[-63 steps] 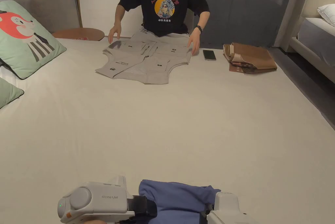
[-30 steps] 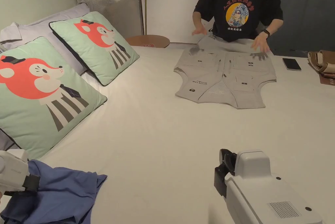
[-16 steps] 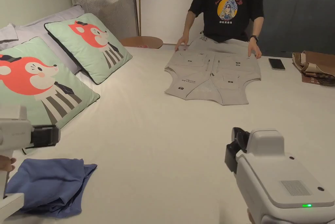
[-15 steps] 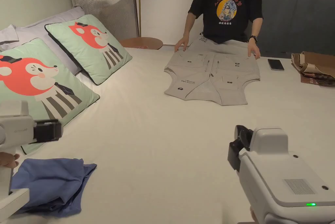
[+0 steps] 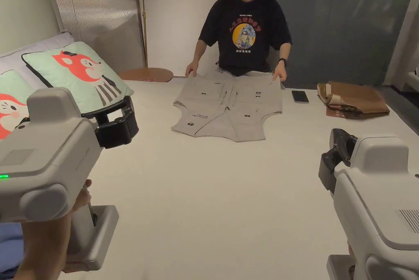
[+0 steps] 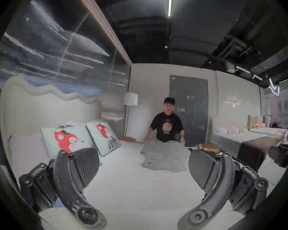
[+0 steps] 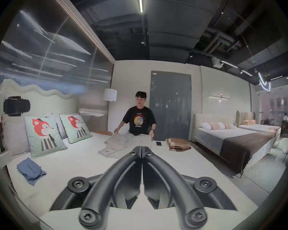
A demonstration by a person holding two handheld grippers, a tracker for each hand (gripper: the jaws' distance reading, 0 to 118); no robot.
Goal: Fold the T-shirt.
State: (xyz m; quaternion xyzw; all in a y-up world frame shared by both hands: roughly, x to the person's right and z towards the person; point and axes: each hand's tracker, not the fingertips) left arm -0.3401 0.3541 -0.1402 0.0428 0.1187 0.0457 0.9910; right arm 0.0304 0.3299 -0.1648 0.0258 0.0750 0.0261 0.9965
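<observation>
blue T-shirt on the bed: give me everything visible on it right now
The blue T-shirt lies on the white bed, in front of the near fox pillow, as seen from the right gripper view. It looks like soft, matte cloth, folded into a rough, slightly rumpled stack of layers with uneven edges. Nothing holds it: it rests on the sheet alone, apart from the pillow. In the head view a blue sliver shows by the person's arm.

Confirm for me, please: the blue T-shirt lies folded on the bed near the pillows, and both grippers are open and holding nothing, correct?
Not quite. The right gripper is shut, its jaws closed together on nothing, as the right gripper view shows. The left gripper is open and empty, and the blue T-shirt does lie folded on the bed near the pillows.
</observation>
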